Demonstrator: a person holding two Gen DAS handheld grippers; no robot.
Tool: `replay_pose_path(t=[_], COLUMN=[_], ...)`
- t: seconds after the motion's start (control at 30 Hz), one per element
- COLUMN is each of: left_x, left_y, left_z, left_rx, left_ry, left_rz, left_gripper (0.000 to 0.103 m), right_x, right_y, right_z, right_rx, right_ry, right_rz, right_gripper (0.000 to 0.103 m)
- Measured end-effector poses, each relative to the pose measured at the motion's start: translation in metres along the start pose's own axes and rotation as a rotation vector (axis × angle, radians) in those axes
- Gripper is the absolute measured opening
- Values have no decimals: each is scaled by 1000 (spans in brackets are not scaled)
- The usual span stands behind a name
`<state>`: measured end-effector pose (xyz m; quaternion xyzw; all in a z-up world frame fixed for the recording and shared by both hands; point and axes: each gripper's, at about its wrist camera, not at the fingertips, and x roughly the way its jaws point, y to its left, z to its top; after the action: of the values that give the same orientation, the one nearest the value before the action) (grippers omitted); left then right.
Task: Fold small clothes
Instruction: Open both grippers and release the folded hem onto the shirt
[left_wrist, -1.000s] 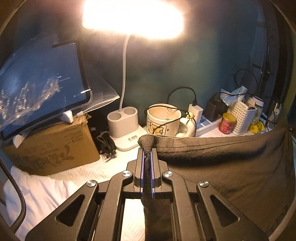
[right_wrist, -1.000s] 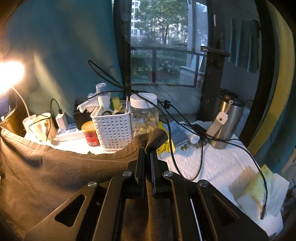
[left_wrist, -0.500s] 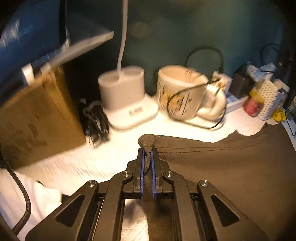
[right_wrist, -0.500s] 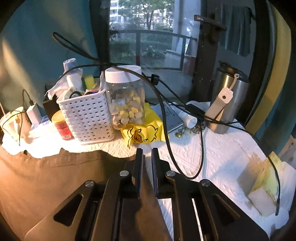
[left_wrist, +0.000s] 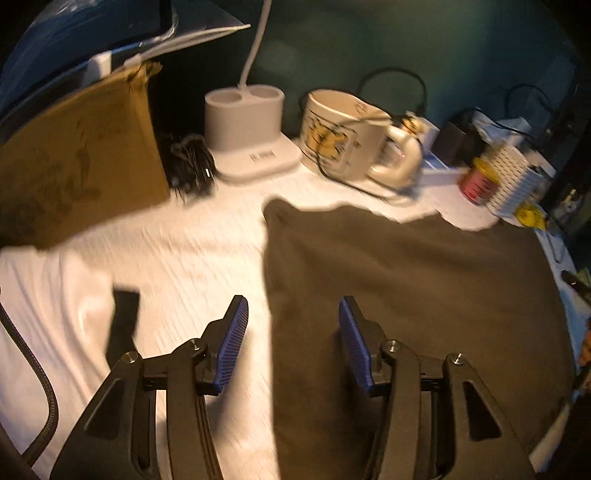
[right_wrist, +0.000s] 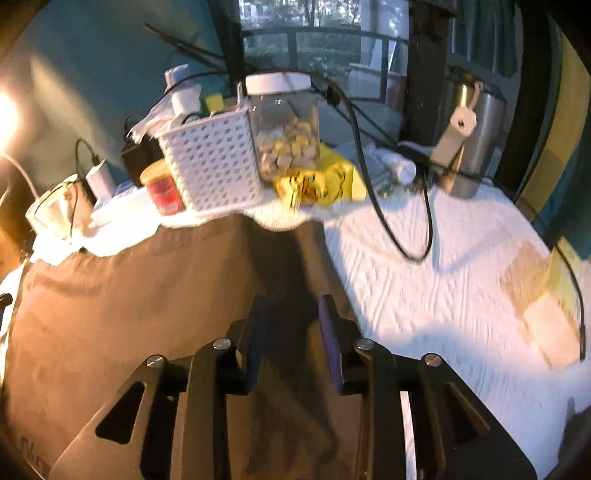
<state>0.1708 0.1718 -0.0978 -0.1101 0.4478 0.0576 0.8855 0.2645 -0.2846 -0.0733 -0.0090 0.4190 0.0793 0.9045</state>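
Note:
A dark brown garment (left_wrist: 406, 280) lies spread flat on the white cloth-covered table (left_wrist: 177, 266). My left gripper (left_wrist: 291, 314) is open and empty, hovering over the garment's left edge. In the right wrist view the same garment (right_wrist: 129, 295) lies flat under my right gripper (right_wrist: 291, 314), which is open and empty above the garment's right edge. Both views are motion-blurred.
A cardboard box (left_wrist: 77, 166), lamp base (left_wrist: 247, 125), mug (left_wrist: 343, 136) and cables stand along the back. A white basket (right_wrist: 214, 166), clear jar (right_wrist: 284, 122), red tin (right_wrist: 166, 188), steel flask (right_wrist: 476, 140) and a black cable (right_wrist: 406, 221) crowd the far edge. A small black object (left_wrist: 122, 325) lies at left.
Both grippers lowered the garment onto the table, opened and let go of it. They have drawn back from its far edge, and it now lies flat.

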Motion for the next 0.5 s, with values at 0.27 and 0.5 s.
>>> replay_pose_path(t=[0.27,0.5], left_x=[-25,-41], left_y=[-13,-19], left_z=[-43,-86], left_rx=[-7,-40], left_ry=[57,76], left_rz=[-28,-7], left_gripper=[51,54], right_x=[-25,-49], right_y=[-12,-28], right_z=[-49,-92], right_rx=[22,63], right_ry=[55,80], right_rz=[17,12], right_gripper=[32,45])
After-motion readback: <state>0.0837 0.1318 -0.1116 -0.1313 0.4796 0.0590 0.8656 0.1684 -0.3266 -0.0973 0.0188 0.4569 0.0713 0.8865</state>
